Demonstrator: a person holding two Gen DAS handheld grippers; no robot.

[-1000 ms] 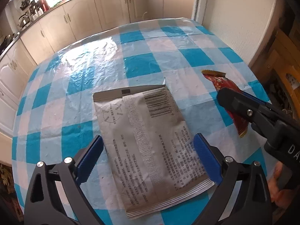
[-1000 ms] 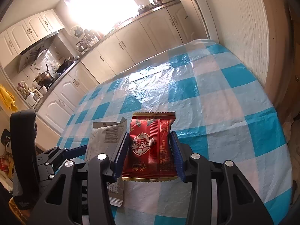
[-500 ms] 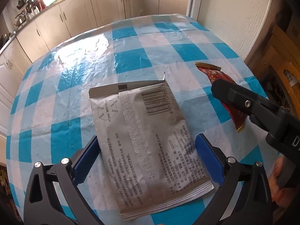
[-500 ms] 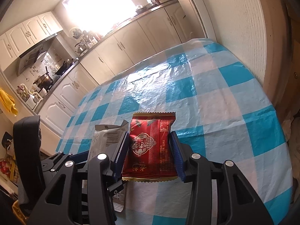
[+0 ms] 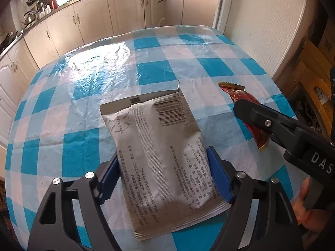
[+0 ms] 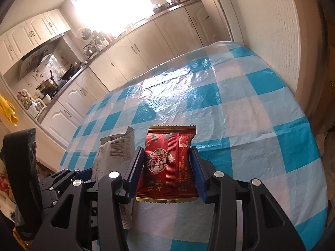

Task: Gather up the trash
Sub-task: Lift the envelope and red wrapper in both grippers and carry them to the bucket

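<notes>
trash first: the grey packet (image 5: 159,156) is lying flat on the checked tablecloth (image 5: 83,108), barcode end pointing away from me, and my left gripper (image 5: 165,175) is straddling its lower half. the jaws are closing in on it right now, blue pads (image 5: 217,177) coming in against both long edges, and the packet is bulging up a bit between them, so i'm calling that a grip.

just to the right of it, my right gripper (image 6: 166,171) is pinching the red snack packet (image 6: 167,163) across its width, pads pressed into both sides, the gold crimped edge hanging out at the near end. it's sitting low over the cloth, whether it's touching or lifted i can't tell. the two packets are lying side by side, the grey one's torn top corner poking up beside the red one.

further out the table is running on to a white textured wall (image 6: 268,31) on the right, and beyond that cream kitchen cabinets (image 5: 88,21) are lining the room under a bright window (image 6: 113,2), with pots on the counter.
</notes>
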